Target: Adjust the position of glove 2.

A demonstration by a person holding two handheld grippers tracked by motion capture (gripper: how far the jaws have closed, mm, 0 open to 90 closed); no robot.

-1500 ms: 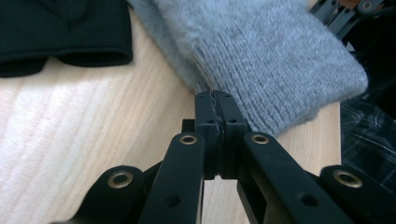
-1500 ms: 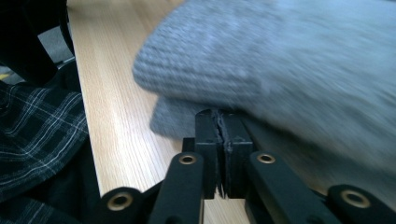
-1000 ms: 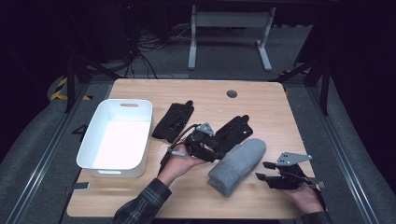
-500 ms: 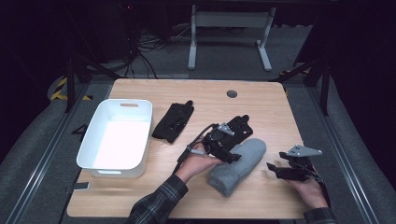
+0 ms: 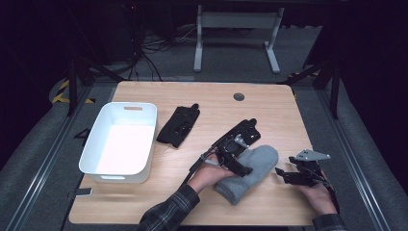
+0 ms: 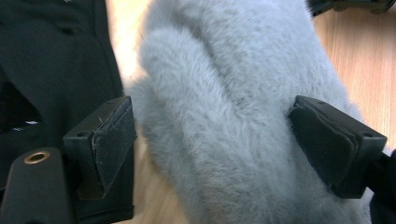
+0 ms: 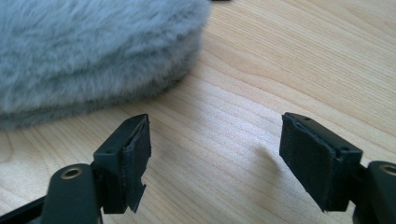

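Your wooden table (image 5: 144, 211) carries a white bin (image 5: 120, 142) at its left side, standing open side up. Right of the bin lies one black glove (image 5: 179, 125), flat on the wood and apart from the rest. A second black glove (image 5: 243, 134) lies further right, just beside the grey fluffy mitten (image 5: 252, 168), which rests slantwise near the front right part of the table.

Your left gripper (image 5: 231, 161) is down at the mitten's near left flank, between it and the second black glove. In the left gripper view the mitten (image 6: 224, 116) fills the gap between the jaws; they have just been opening and stand wide. The right pad (image 6: 327, 140) lies against the fur, while the left pad (image 6: 112, 140) stands a little off it, so nothing is gripped.

Your right gripper (image 5: 281, 174) sits low over the table just right of the mitten. In the right gripper view its jaws have just been opening too and stand wide, with bare wood between them and the mitten's (image 7: 93, 51) edge ahead to the left, not touched.
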